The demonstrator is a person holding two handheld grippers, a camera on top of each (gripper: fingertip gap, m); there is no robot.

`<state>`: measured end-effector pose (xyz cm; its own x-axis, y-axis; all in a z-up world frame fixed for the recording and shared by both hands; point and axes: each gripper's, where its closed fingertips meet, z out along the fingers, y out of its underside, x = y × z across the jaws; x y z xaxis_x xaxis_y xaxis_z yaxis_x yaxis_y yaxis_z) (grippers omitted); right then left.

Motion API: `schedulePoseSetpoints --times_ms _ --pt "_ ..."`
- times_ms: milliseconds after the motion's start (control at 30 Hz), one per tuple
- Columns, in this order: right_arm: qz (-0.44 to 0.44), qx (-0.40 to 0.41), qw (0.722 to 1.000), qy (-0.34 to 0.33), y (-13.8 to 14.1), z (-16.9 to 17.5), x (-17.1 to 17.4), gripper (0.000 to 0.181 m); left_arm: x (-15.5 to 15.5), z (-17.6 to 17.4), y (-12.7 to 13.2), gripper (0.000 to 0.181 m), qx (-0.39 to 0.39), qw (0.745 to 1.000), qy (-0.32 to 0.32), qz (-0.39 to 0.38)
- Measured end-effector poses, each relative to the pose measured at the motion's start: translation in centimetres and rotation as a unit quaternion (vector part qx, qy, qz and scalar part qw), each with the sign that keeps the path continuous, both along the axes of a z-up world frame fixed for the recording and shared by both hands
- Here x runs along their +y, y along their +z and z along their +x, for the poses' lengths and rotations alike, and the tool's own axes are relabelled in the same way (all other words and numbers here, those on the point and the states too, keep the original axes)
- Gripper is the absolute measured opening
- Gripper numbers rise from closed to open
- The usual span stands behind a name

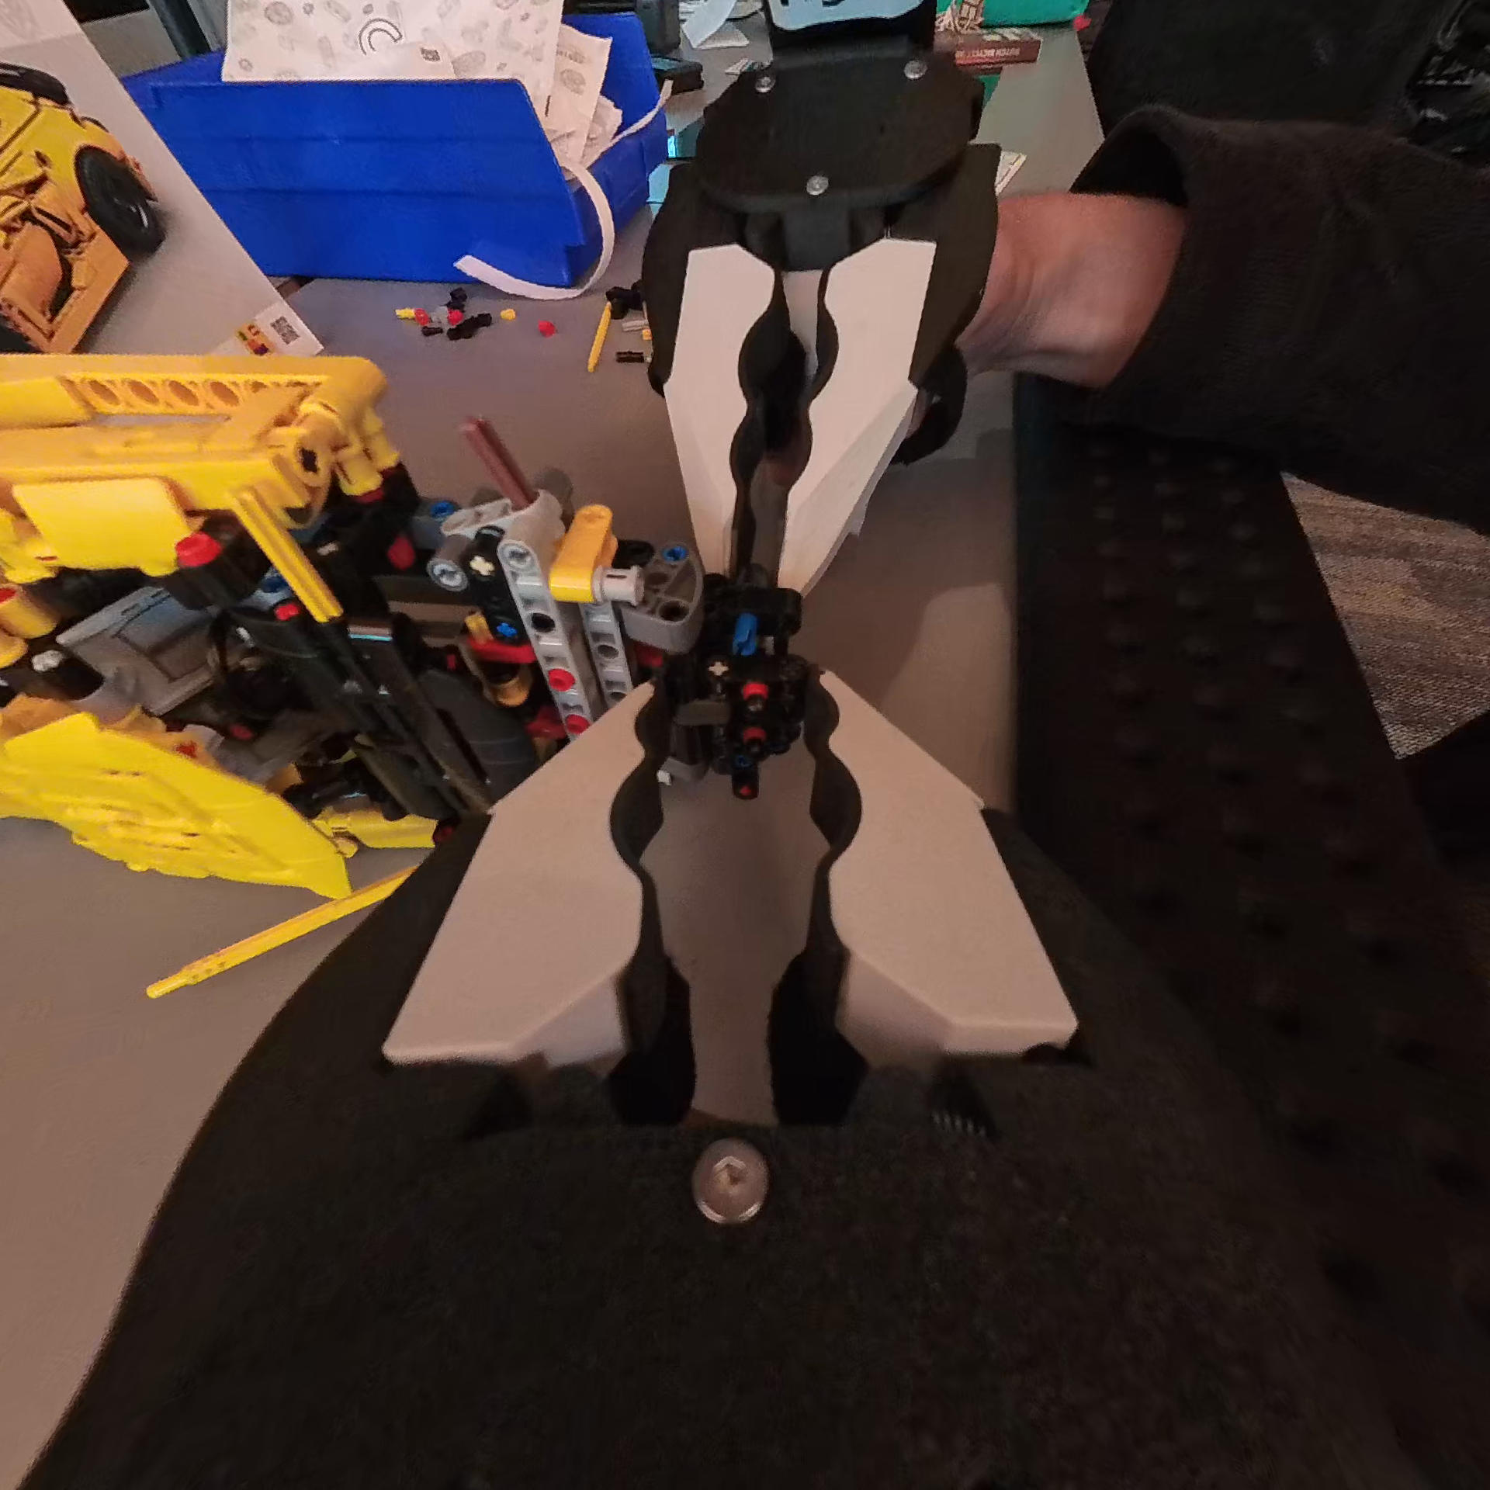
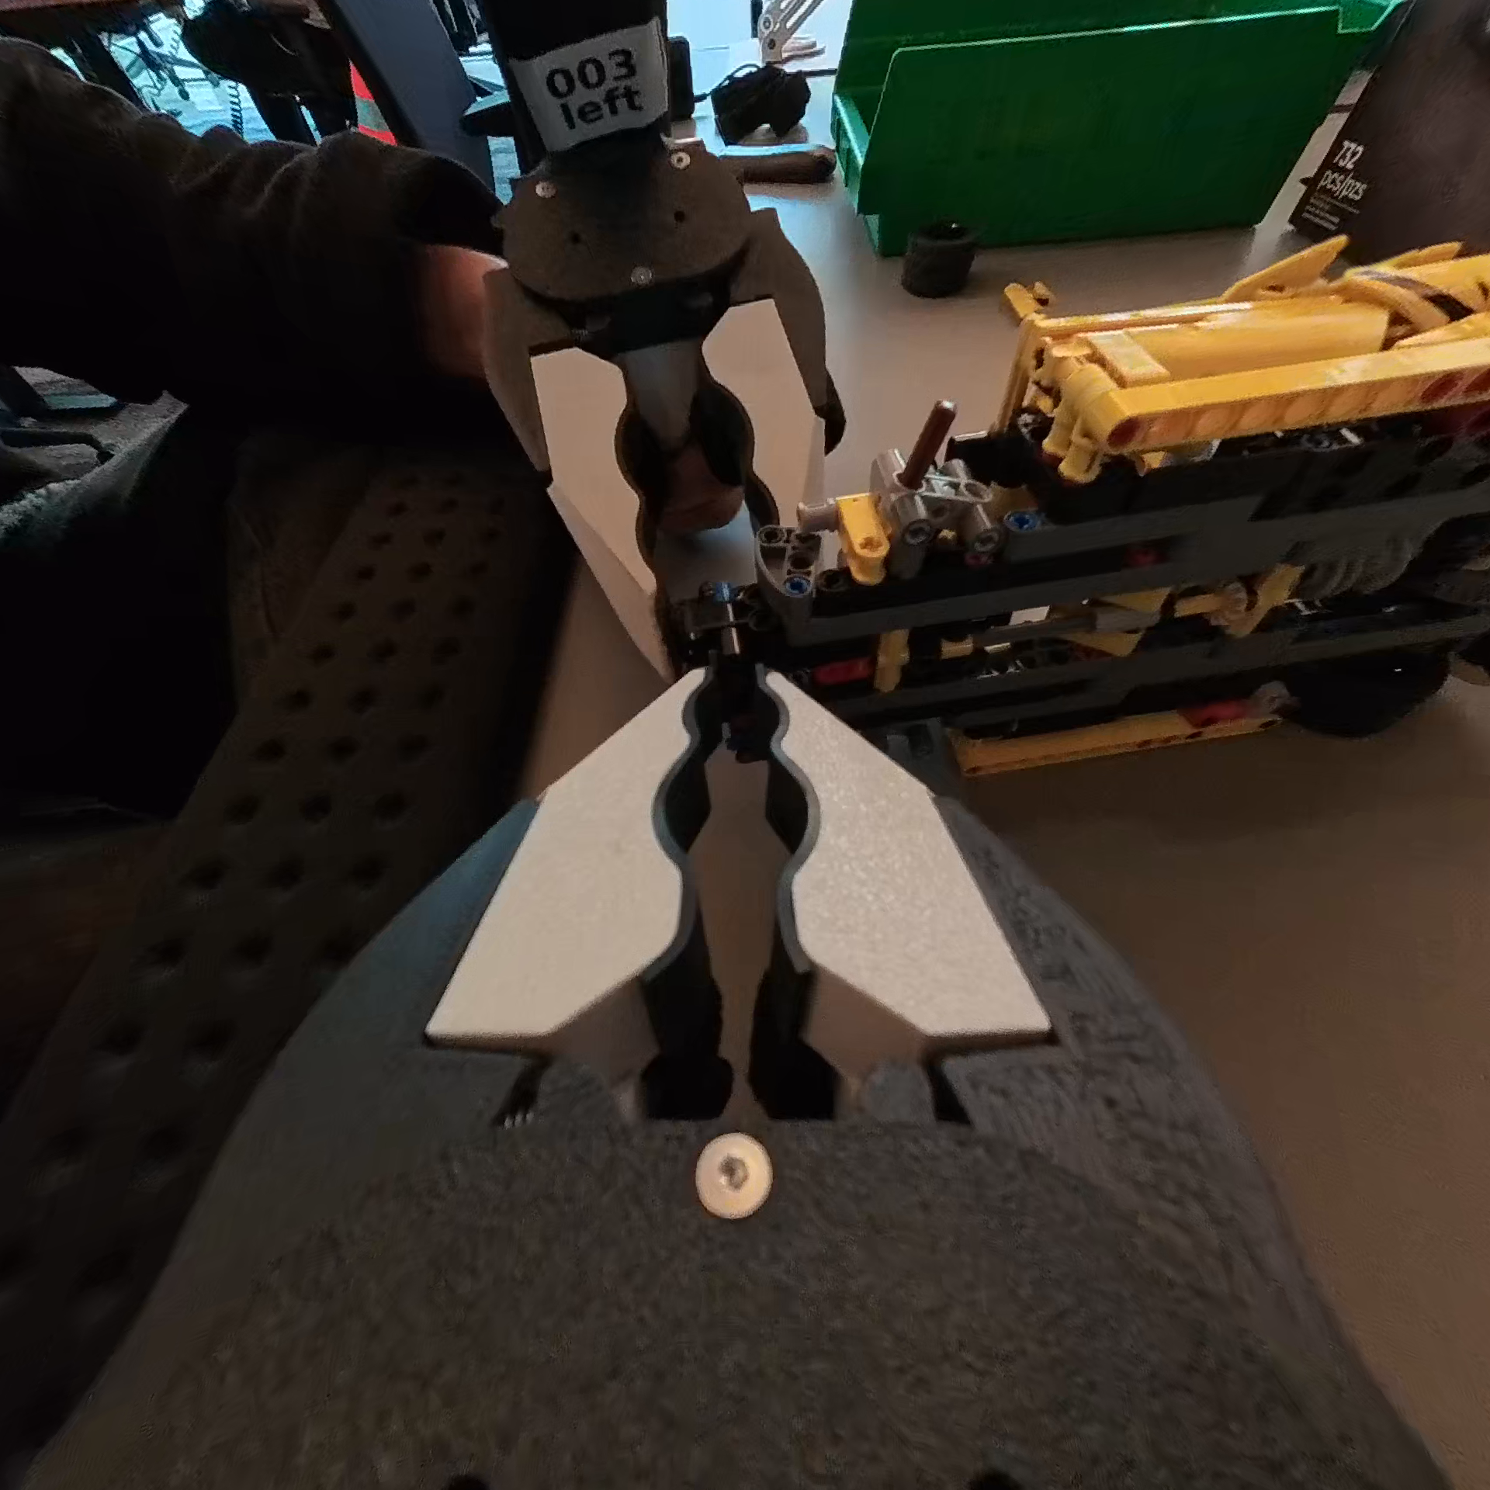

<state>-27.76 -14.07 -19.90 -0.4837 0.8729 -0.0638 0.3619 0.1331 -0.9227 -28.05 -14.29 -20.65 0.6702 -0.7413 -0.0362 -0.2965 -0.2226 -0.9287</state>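
Observation:
A small black brick assembly (image 1: 746,701) with red and blue pins sits at the end of a large yellow and black brick vehicle model (image 1: 201,605) lying on its side on the grey table. My left gripper (image 1: 738,693) is shut on this assembly's lower part, pads on both sides. My right gripper (image 1: 754,568) comes in from above and pinches the assembly's top. In the right wrist view my right gripper (image 2: 734,681) is shut on the narrow black piece (image 2: 738,717), the left gripper (image 2: 677,637) faces it, and the model (image 2: 1169,524) lies to the right.
A blue bin (image 1: 363,177) with paper sheets stands at the back, with loose small pieces (image 1: 459,318) before it. A thin yellow rod (image 1: 266,943) lies near the model. A green bin (image 2: 1088,121) and a black tyre (image 2: 939,258) stand behind. A dark dotted surface (image 1: 1169,726) borders the table.

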Motion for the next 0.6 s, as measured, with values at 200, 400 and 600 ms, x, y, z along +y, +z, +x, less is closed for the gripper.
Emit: schedulePoseSetpoints --times_ms 200,400,600 --pt "0.006 -0.01 1.0 0.001 0.0 0.3 0.2 0.007 0.0 0.0 0.0 0.033 0.001 1.0 0.0 0.001" --pt "-0.047 0.072 0.993 -0.075 4.4 3.1 4.8 0.0 -0.3 -3.4 0.1 0.032 -0.013 0.999 0.038 -0.011" --pt "-0.01 -0.022 1.0 -0.011 -1.0 -0.2 0.2 0.016 0.4 -2.5 0.0 0.032 -0.007 0.999 0.032 -0.005"
